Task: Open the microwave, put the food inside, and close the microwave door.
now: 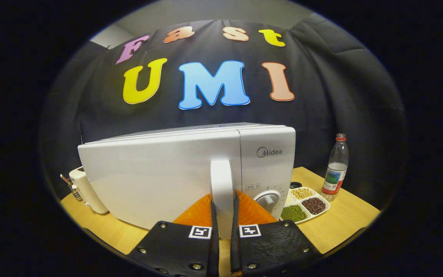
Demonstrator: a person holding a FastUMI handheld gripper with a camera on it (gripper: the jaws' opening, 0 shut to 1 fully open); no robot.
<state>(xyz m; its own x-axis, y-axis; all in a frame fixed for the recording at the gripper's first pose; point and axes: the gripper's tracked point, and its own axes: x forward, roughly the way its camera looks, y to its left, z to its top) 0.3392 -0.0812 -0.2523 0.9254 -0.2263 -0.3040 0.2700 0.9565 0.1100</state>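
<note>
Handle [221, 184] of microwave [175, 173] clamped between both fingers of gripper [224, 232], upright, long axis vertical, at door's right side beside control panel [267, 169]. Door [156, 181] seemingly swung slightly off microwave's front, hinged at far left. Likely next: pulling back and leftward in an arc about that hinge. Food probably the divided tray of beans [304, 206], just right of microwave, near its dial; bottle [335, 169] further right, toaster [85, 188] left.
</note>
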